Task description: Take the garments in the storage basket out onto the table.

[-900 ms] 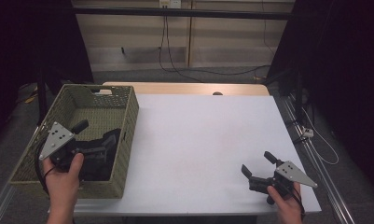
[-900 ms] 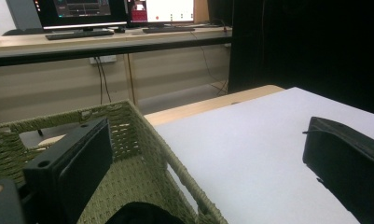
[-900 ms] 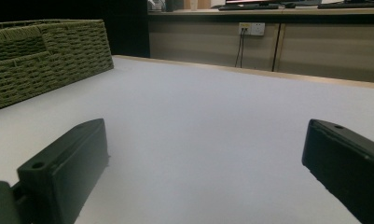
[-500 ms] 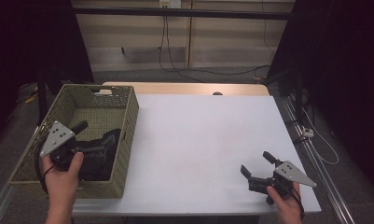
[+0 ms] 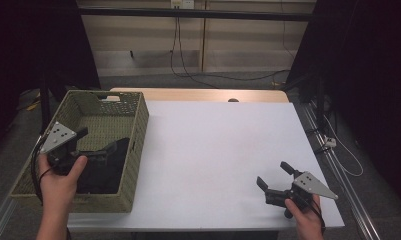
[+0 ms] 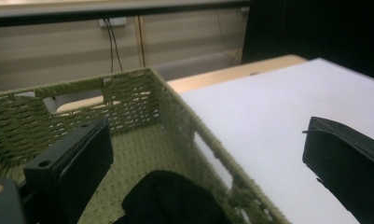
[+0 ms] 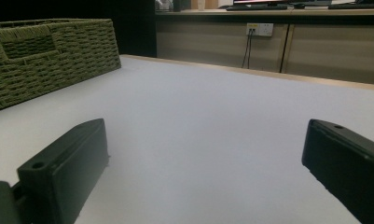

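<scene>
The left gripper point(image 5: 95, 145) hangs over the woven basket point(image 5: 138, 125) with jaws apart and empty, one jaw inside the rim and one outside, apparently positioned to reach the dark cloth point(image 6: 170, 198) on the basket floor. The cloth's shape is unclear in the dim interior. The right gripper point(image 5: 273, 175) rests low over the white tabletop point(image 5: 218, 150), jaws apart and empty, well clear of the basket.

we see our left gripper point(image 5: 95, 144) and right gripper point(image 5: 277, 176) as matte black tools, each topped by a grey three-cornered plate dotted with small holes. our jaws are thick, blocky black pads with a round screw hole near the tip. a black cable loops from each handle. our forearms are bare.
</scene>
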`<state>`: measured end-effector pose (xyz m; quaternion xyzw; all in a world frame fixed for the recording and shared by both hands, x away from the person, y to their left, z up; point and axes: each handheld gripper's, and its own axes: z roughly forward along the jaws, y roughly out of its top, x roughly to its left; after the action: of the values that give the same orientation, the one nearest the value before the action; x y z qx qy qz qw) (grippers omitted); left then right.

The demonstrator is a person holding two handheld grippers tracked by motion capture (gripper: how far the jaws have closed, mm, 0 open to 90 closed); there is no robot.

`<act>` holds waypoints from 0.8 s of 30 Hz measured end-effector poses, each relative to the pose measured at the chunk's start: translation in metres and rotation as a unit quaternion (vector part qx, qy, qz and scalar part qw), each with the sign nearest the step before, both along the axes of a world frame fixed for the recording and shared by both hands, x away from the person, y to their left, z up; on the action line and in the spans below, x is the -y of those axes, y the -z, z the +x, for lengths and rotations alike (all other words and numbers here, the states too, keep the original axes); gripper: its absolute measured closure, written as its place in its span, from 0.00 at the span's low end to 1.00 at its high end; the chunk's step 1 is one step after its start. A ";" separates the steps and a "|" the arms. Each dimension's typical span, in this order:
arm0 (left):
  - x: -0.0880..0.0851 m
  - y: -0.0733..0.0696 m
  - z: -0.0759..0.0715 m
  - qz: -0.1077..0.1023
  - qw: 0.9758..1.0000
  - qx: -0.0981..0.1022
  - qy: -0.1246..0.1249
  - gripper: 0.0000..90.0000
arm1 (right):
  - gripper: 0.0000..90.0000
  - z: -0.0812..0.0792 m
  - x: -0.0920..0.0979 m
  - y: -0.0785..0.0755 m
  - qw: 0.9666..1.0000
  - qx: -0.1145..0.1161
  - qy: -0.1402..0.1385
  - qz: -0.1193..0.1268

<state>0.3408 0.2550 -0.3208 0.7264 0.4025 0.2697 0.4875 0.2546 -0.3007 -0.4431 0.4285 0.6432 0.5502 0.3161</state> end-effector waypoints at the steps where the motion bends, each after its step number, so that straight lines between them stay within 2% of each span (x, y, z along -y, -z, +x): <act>1: -0.001 0.000 0.003 0.007 1.000 -0.006 0.003 0.02 | 0.00 0.000 0.000 0.000 1.000 -0.001 -0.003 -0.001; 2: -0.002 0.000 0.006 0.011 1.000 -0.014 0.006 0.02 | 0.00 0.001 0.000 0.001 1.000 0.000 -0.007 -0.009; 3: -0.003 0.000 0.008 0.022 0.999 -0.024 0.007 0.02 | 0.00 0.000 0.000 0.001 1.000 -0.001 -0.007 -0.010; 5: -0.005 0.000 0.013 0.030 0.999 -0.040 0.004 0.02 | 0.00 -0.001 0.002 0.000 1.000 0.001 -0.005 -0.010; 6: -0.006 -0.001 0.016 0.040 0.998 -0.047 0.007 0.02 | 0.00 -0.001 0.002 0.000 1.000 0.002 -0.003 -0.004; 7: -0.007 0.000 0.019 0.038 0.998 -0.053 0.008 0.03 | 0.00 -0.001 0.003 -0.001 1.000 0.004 -0.003 -0.006; 10: -0.011 0.002 0.025 0.057 0.996 -0.066 0.002 0.03 | 0.00 -0.001 0.002 0.000 1.000 0.002 -0.003 -0.008; 13: -0.016 0.007 0.031 0.068 0.994 -0.090 0.007 0.03 | 0.00 0.000 0.001 0.000 1.000 -0.001 -0.005 -0.004; 15: -0.015 0.011 0.036 0.084 0.991 -0.107 0.007 0.04 | 0.00 -0.001 0.001 0.000 1.000 0.000 -0.006 -0.008; 17: -0.016 0.016 0.040 0.098 0.988 -0.118 0.021 0.03 | 0.00 -0.001 0.001 0.000 1.000 0.000 -0.006 -0.008; 19: -0.016 0.019 0.043 0.100 0.986 -0.129 0.030 0.04 | 0.00 -0.001 0.001 0.000 1.000 0.001 -0.006 -0.005; 22: -0.018 0.024 0.046 0.080 0.987 -0.132 0.039 0.04 | 0.00 -0.001 0.001 0.000 1.000 0.000 -0.006 -0.005; 24: -0.021 0.027 0.048 0.075 0.987 -0.136 0.050 0.04 | 0.00 -0.001 0.001 0.000 1.000 -0.002 -0.006 -0.005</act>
<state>0.3891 0.2757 -0.3474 0.8099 0.4070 0.1732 0.3851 0.2534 -0.3022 -0.4431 0.4238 0.6491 0.5485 0.3134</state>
